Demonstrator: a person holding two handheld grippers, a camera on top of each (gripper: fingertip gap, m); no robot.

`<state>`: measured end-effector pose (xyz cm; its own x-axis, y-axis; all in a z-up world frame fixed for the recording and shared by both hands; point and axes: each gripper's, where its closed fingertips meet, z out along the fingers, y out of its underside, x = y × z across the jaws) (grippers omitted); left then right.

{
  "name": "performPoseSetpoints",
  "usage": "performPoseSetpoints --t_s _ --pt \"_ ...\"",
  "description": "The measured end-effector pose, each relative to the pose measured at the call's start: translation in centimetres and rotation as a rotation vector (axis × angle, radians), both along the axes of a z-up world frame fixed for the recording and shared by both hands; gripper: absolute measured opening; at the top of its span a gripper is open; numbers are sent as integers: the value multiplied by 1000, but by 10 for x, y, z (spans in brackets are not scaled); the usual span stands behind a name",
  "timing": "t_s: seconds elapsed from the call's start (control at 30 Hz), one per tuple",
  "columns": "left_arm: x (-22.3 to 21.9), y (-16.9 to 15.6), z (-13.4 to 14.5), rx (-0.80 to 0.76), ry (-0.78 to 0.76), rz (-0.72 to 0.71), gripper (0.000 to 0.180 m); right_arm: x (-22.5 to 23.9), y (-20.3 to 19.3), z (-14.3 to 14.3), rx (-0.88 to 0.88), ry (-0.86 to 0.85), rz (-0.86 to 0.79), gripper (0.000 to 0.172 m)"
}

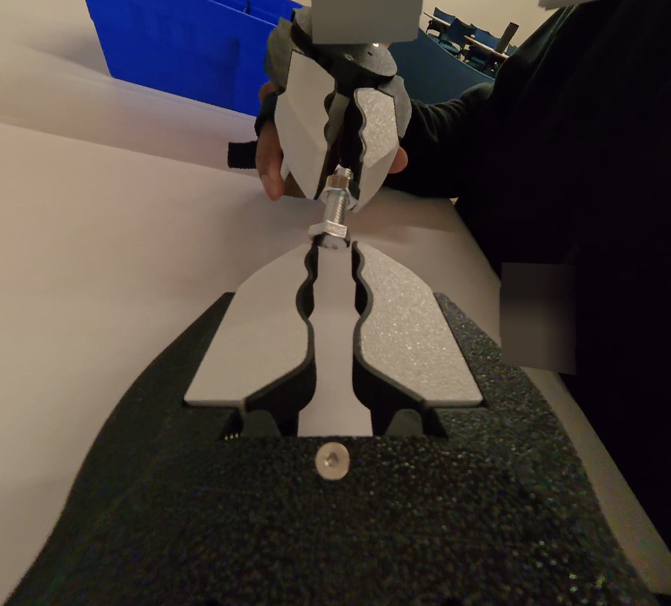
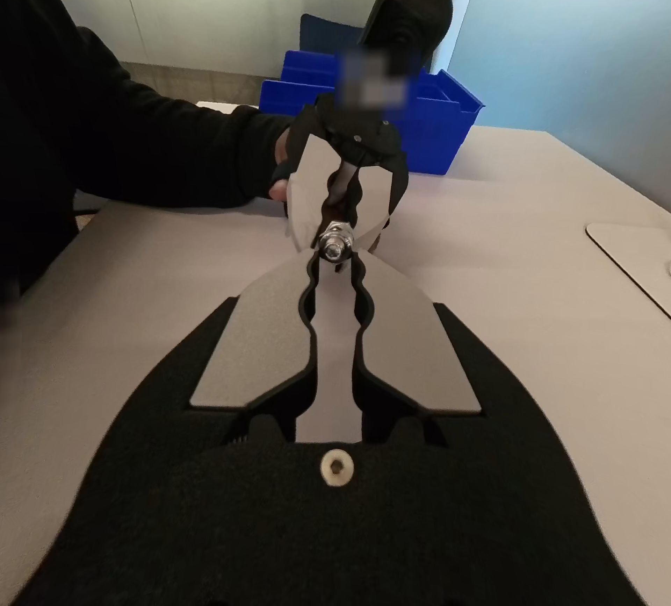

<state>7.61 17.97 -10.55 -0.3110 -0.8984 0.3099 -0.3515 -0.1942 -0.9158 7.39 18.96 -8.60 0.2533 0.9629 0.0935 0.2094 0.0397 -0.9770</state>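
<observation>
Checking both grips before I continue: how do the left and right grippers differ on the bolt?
The left gripper takes the bolt by its hex head, at its very fingertips. The right gripper takes the nutted threaded end, slightly deeper between its fingers. Both are narrowed onto the same bolt, facing each other.

Silver threaded bolt (image 1: 333, 212) with nuts, off white table (image 1: 109, 225), hex head toward left fingers (image 1: 377, 272)

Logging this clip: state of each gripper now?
Left gripper: closed on the bolt head.
Right gripper: closed on the bolt's nut end.
</observation>
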Motion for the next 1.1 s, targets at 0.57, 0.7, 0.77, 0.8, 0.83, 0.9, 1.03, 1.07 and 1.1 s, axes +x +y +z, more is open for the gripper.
performPoseSetpoints --t_s 0.57,0.7,0.77,0.8,0.83,0.9,1.03,1.07,1.1 --pt "1 0 2 17 -20 4 21 -4 -2 -4 4 -4 16 16" --pt "1 1 3 34 -30 11 18 -4 -2 -4 7 -9 12 16" --pt "3 5 1 63 -24 33 18 -2 1 -7 6 -30 -7 16" --pt "4 8 -1 83 -18 52 18 -1 4 -10 1 -46 -26 16" --pt "5 13 -2 108 -10 80 18 1 8 -11 -6 -62 -55 16" --pt "7 23 -6 171 4 140 18 5 18 -14 -30 -88 -121 17" --pt "10 40 -11 337 19 243 18 8 21 -20 -233 -51 -126 35" --pt "11 42 -13 368 28 255 18 8 21 -19 -278 -28 -117 36" --pt "12 43 -14 401 30 261 18 9 22 -19 -310 -10 -119 36"
